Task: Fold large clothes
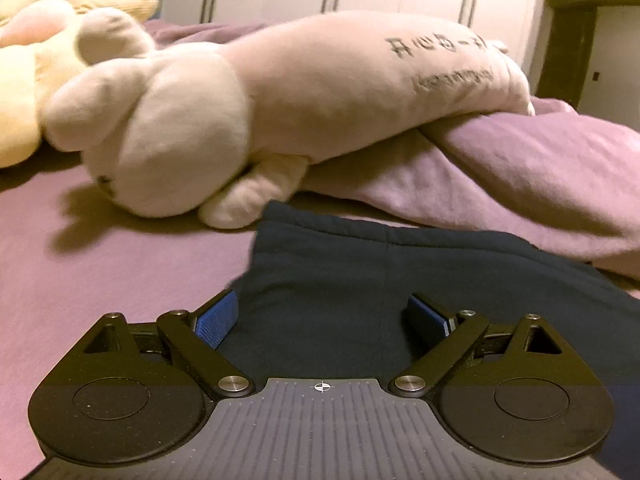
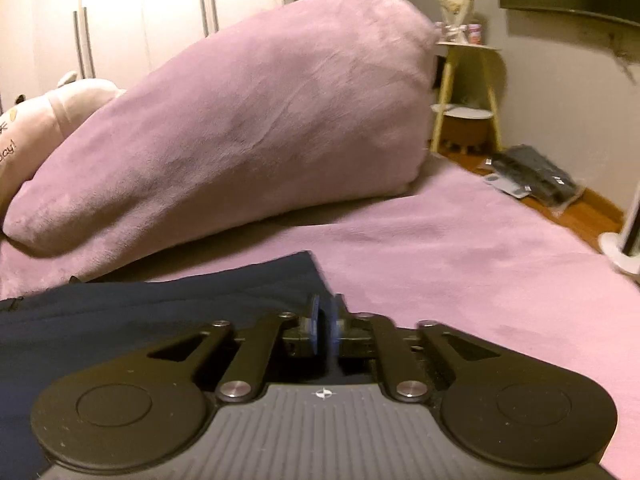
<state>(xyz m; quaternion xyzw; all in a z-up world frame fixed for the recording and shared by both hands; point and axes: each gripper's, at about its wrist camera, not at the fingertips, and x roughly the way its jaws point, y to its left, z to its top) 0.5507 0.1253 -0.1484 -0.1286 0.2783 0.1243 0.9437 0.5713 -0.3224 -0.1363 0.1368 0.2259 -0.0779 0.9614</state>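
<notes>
A dark navy garment (image 1: 360, 264) lies flat on the purple bed sheet (image 1: 100, 272). My left gripper (image 1: 320, 304) hovers low over it, jaws wide open, with cloth under both blue pads (image 1: 218, 316) and nothing between them. In the right wrist view the garment's (image 2: 160, 304) far right corner ends just ahead of my right gripper (image 2: 325, 308). Its pads (image 2: 314, 320) stand a narrow slit apart at the cloth's right edge. I see no cloth pinched between them.
A long cream plush toy (image 1: 200, 120) lies just beyond the garment, a yellow plush (image 1: 24, 80) at the left. A bunched purple duvet (image 2: 260, 120) rises behind. Past the bed's right edge stand a small side table (image 2: 468, 80) and dark bags (image 2: 532, 176) on the floor.
</notes>
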